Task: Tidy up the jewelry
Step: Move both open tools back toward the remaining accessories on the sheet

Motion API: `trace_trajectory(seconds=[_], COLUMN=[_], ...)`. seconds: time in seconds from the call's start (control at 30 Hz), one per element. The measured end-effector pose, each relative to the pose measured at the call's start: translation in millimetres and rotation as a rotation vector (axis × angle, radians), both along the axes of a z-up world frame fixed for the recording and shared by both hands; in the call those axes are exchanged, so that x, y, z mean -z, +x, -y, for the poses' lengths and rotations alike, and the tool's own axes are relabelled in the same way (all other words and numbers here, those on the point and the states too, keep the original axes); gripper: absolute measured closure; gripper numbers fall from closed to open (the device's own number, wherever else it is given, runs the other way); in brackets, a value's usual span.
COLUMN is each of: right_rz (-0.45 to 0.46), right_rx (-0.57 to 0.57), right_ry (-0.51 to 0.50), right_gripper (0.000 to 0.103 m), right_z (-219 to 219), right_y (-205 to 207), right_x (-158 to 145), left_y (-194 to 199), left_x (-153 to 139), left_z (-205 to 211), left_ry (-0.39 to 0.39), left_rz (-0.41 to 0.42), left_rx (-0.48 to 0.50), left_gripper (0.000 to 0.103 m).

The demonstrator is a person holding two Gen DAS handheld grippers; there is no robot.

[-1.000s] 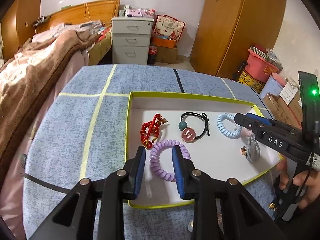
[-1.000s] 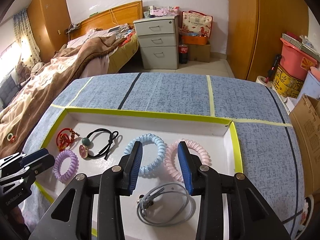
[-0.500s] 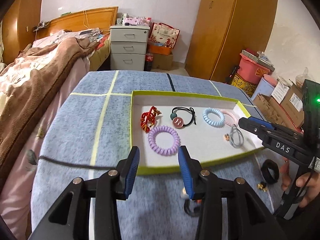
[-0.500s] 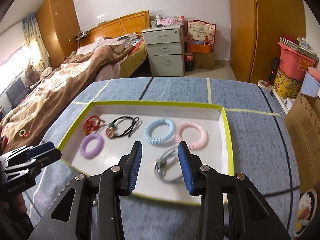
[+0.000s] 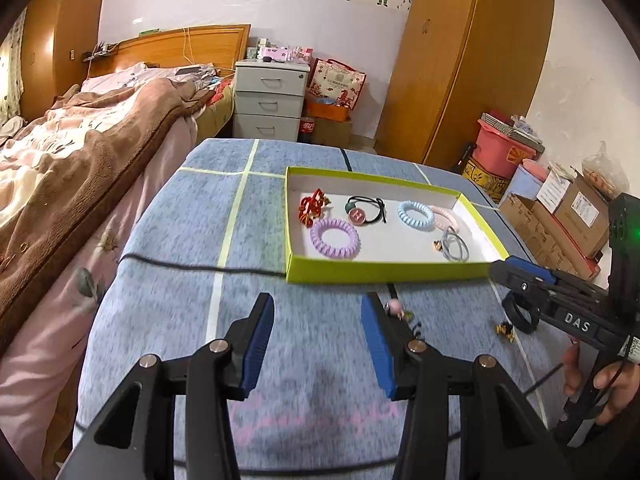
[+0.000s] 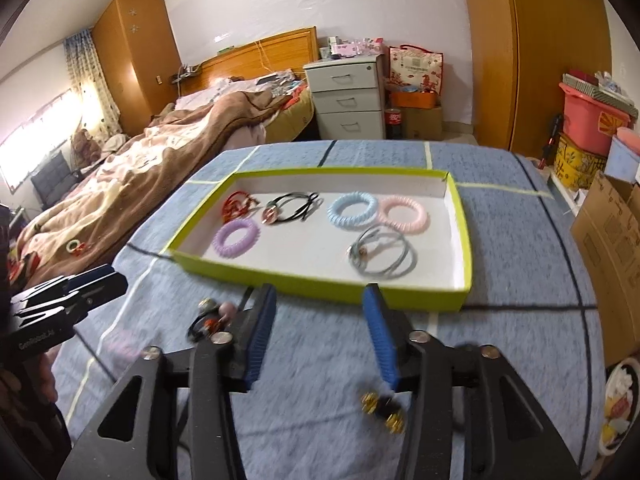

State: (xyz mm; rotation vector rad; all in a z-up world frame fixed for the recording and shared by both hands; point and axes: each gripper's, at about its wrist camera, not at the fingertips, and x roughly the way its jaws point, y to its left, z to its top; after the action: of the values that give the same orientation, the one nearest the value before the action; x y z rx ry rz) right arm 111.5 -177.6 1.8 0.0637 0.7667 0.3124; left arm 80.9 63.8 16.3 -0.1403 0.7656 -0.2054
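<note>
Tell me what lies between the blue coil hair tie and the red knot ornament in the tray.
A black hair tie with a round charm, seen in both wrist views.

Black left gripper [image 5: 318,350] and right gripper [image 6: 316,340], ribbed blue jaw pads, silver screws, white "DAS" lettering, green indicator light

Both wrist views angled down, sharing tray [image 5: 384,274]
</note>
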Motion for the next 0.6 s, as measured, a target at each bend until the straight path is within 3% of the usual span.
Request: trace_trajectory(seconds=[0.6], right_rz=[-0.098], right_rx=[-0.166], right_ry=[-0.015], right_gripper=[0.052], right_z=[-75], right_y=[-30], right_x=[39], left_y=[-36], left_x=[24], left_z=[-26], left_ry=[-0.018], left_rz=[-0.025], left_rx=[-0.048], left_gripper=[0.052])
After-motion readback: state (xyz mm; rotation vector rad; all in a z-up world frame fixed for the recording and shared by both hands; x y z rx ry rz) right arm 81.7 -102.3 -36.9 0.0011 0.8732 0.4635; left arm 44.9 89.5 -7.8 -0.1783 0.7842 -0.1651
